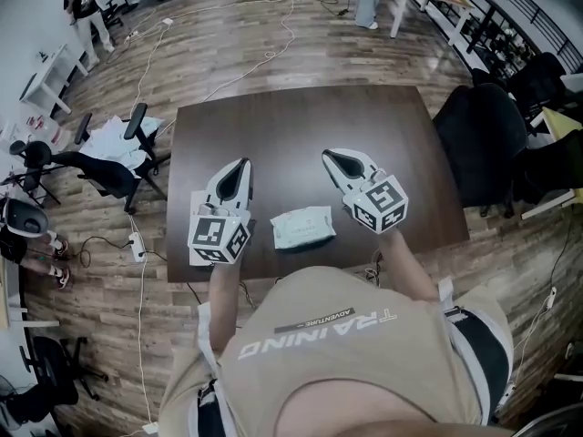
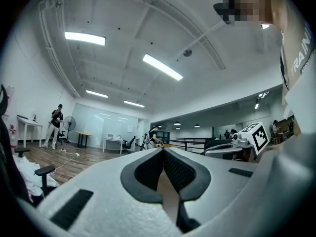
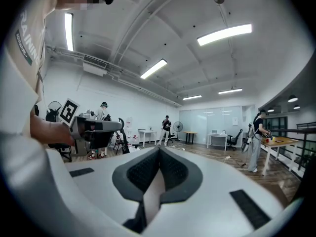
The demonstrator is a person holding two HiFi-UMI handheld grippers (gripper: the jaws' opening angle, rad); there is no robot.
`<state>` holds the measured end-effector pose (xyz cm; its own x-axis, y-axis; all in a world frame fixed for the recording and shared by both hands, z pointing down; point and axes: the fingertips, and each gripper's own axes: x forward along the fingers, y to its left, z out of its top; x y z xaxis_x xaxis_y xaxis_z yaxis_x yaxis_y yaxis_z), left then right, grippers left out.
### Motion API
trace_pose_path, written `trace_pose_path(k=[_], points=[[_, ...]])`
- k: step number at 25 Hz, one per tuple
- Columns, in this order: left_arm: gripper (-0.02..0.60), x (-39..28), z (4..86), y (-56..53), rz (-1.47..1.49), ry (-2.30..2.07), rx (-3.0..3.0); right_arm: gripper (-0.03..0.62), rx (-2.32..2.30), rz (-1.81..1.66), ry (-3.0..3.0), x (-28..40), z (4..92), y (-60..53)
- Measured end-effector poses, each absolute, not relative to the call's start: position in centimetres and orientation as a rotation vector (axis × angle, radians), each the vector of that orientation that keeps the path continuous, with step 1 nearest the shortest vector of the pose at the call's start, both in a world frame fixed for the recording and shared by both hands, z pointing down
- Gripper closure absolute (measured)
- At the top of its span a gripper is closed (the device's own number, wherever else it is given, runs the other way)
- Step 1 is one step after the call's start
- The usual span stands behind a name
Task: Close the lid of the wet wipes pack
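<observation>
A pale wet wipes pack (image 1: pixel 302 227) lies flat on the dark brown table (image 1: pixel 301 126) near its front edge; whether its lid is up or down cannot be made out. My left gripper (image 1: pixel 240 165) is held above the table just left of the pack, jaws shut and empty, tips pointing away from me. My right gripper (image 1: pixel 329 157) hovers just right of the pack, also shut and empty. Both gripper views look out level across the room, with the jaw tips touching (image 2: pixel 162 149) (image 3: pixel 159 148); the pack is not in them.
A black office chair (image 1: pixel 483 139) stands at the table's right side. Left of the table are another chair (image 1: pixel 109 167) draped with white cloth and cables on the wooden floor. People stand far off in the room.
</observation>
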<state>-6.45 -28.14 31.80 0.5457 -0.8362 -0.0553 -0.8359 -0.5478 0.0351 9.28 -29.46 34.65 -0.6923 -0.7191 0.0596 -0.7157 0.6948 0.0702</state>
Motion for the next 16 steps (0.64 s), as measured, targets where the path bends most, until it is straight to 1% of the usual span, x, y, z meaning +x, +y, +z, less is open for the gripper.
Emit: trace_pose_path(k=[7,12,16], points=[[0.577,-6.8,32.1,-27.2,-0.112,-1.510,2.730,0.580,1.181,-0.067,-2.810,9.5,34.5,-28.6],[0.577,-6.6,32.1,-26.8,-0.120,-1.501,2.717,0.580,1.165,0.025,-2.884,9.8,33.7,-28.0],[0.577,-6.2,31.8,-27.2,-0.137,-1.493,2.738,0.580,1.174,-0.074,-2.853,9.6,33.3,-28.4]])
